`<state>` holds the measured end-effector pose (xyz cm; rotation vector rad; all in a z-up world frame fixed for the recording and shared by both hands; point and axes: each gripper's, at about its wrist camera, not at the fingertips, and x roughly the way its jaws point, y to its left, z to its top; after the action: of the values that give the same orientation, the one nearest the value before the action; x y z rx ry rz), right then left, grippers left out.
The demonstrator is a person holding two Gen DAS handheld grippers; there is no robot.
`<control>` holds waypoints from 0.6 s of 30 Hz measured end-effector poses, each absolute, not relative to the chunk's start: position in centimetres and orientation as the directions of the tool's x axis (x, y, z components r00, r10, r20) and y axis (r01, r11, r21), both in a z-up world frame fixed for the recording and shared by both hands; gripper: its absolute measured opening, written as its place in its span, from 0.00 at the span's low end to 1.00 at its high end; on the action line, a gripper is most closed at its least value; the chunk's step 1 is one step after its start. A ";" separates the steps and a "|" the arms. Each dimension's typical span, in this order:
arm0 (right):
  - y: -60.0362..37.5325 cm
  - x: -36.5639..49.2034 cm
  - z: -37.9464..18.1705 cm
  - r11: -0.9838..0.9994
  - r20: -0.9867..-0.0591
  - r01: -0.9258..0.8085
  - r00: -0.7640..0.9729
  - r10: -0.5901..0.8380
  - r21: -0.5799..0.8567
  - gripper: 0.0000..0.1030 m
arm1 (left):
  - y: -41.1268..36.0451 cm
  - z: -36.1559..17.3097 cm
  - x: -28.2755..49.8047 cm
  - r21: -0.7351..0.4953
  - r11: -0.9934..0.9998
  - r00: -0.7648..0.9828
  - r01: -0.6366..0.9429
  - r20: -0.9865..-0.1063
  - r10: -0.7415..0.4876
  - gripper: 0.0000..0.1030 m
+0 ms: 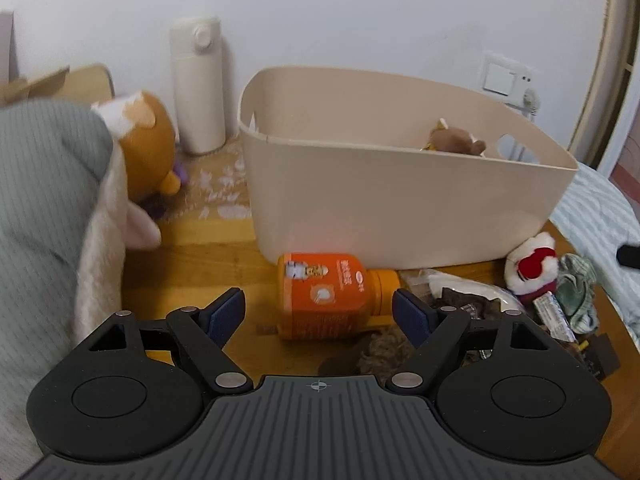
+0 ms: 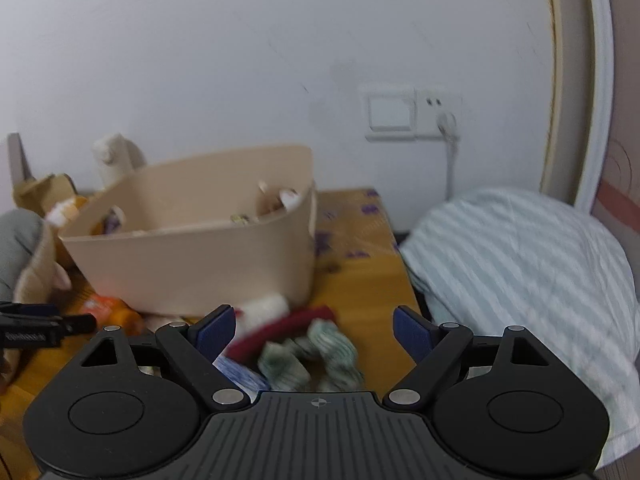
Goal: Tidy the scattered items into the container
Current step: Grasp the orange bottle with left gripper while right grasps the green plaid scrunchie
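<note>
Container: one beige plastic tub, standing on the wooden table toward the far side, close to the wall. Task judged partly done. Inside, one brown plush shows over the rim at the far right; the right wrist view hints at a few more small things in there, too blurred to name or count. Left outside, counted in the left wrist view: one orange bottle lying on its side just near of the tub; one white-and-red plush at the tub's near right corner; one green patterned fabric piece right of that; one orange-brown plush to the far left of the tub; a heap of wrappers and dark bits at near right, count unclear. One cream flask stands upright far left by the wall; whether it belongs to the tidy-up I cannot tell. Left gripper: jaws spread wide, holding nothing, bottle lying between and beyond them. Right gripper: jaws likewise wide apart, empty, poised over the green fabric and red item. Most scattered things seemingly remain.
</note>
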<state>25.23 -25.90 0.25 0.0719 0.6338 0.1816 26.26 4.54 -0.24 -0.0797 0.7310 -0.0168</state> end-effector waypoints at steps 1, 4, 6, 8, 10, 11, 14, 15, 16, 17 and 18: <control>-26.1 25.4 -0.2 0.982 -0.590 -0.143 0.785 0.191 0.127 0.84 | 4.6 -0.5 26.5 -0.088 0.996 0.741 -0.017 -0.670 -0.046 0.80; -26.3 25.9 -1.5 0.982 -0.610 -0.133 0.769 0.190 0.137 0.84 | 4.4 -1.2 27.0 -0.099 0.995 0.736 -0.033 -0.676 -0.043 0.80; -26.2 26.2 -2.1 0.982 -0.619 -0.130 0.762 0.189 0.140 0.84 | 4.1 -1.6 27.4 -0.101 0.994 0.735 -0.042 -0.677 -0.038 0.80; -26.3 26.5 -2.6 0.981 -0.626 -0.130 0.755 0.193 0.145 0.85 | 3.9 -1.9 27.8 -0.108 0.993 0.733 -0.043 -0.679 -0.042 0.80; -26.3 26.7 -3.1 0.979 -0.634 -0.136 0.747 0.200 0.149 0.86 | 3.6 -2.2 28.2 -0.110 0.993 0.733 -0.039 -0.679 -0.046 0.80; -26.3 26.8 -3.3 0.979 -0.639 -0.139 0.742 0.204 0.151 0.87 | 3.4 -2.4 28.3 -0.105 0.994 0.732 -0.037 -0.679 -0.044 0.80; -26.3 27.1 -4.0 0.978 -0.649 -0.142 0.732 0.209 0.155 0.87 | 2.9 -2.7 28.8 -0.082 0.996 0.736 -0.039 -0.677 -0.026 0.81; -26.3 27.2 -4.2 0.977 -0.651 -0.142 0.729 0.210 0.156 0.88 | 2.9 -2.9 28.9 -0.080 0.996 0.737 -0.042 -0.676 -0.023 0.81; -26.3 27.3 -4.4 0.977 -0.653 -0.142 0.727 0.212 0.159 0.88 | 2.9 -3.0 29.0 -0.084 0.995 0.737 -0.048 -0.676 -0.022 0.81; -26.3 27.4 -4.6 0.976 -0.654 -0.142 0.725 0.215 0.162 0.89 | 2.9 -3.1 29.1 -0.091 0.994 0.736 -0.054 -0.677 -0.022 0.81; -26.3 27.5 -4.8 0.976 -0.656 -0.142 0.723 0.217 0.166 0.89 | 3.0 -3.2 29.3 -0.099 0.993 0.734 -0.063 -0.679 -0.021 0.82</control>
<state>27.52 -26.31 -4.78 0.1063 0.7367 0.1988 29.30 3.02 -3.19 -0.1180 0.7472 0.0229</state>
